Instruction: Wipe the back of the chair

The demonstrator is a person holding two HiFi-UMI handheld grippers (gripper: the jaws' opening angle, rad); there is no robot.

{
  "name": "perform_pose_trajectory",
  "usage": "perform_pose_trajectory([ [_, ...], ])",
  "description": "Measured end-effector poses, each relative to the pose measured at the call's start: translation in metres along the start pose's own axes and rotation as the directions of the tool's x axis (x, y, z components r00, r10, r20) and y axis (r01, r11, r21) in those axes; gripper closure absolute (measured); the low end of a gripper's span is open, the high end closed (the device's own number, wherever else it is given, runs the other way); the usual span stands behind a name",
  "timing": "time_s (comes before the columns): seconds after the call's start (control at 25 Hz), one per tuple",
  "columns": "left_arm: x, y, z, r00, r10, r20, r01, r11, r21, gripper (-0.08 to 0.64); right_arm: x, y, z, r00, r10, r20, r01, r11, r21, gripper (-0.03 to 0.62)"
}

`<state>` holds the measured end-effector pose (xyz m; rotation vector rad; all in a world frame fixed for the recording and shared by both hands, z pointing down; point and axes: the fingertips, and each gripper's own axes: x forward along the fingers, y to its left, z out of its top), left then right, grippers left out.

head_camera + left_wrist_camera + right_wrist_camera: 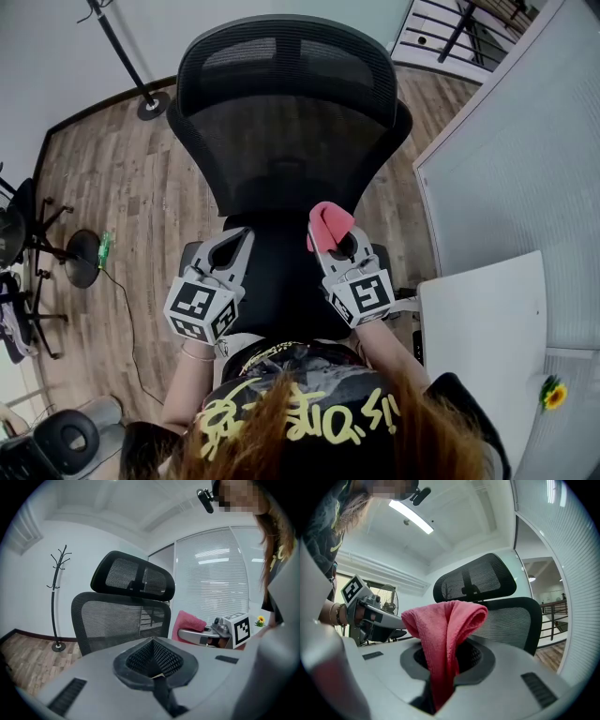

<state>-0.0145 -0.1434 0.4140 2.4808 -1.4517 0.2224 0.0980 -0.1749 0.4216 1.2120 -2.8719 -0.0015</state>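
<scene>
A black mesh office chair stands before me, its backrest [286, 155] and headrest [281, 61] just beyond both grippers. My right gripper [330, 240] is shut on a folded pink cloth [329, 223] that sticks up from its jaws, a short way off the backrest. In the right gripper view the cloth [445, 625] hangs over the jaws, the backrest [508, 618] behind it. My left gripper [232, 247] hovers beside it over the seat, shut with nothing in it. In the left gripper view its pads meet, the backrest [115, 620] ahead and the cloth [187, 623] to the right.
A coat stand [150, 101] rises from the wood floor at the back left. Another dark chair [28, 234] stands at the left edge. A white desk [483, 323] with a yellow flower [553, 394] is at my right, below a blinds-covered partition [516, 150].
</scene>
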Motion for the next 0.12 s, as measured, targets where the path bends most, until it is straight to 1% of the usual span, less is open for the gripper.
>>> perform_pose_trajectory([
  [0.12, 0.001, -0.0011, 0.0028, 1.0, 0.006, 0.006, -0.006, 1.0, -0.002, 0.566, -0.0013, -0.0036, 0.0029, 1.0, -0.001, 0.005, 0.001, 1.0, -0.004, 0.519],
])
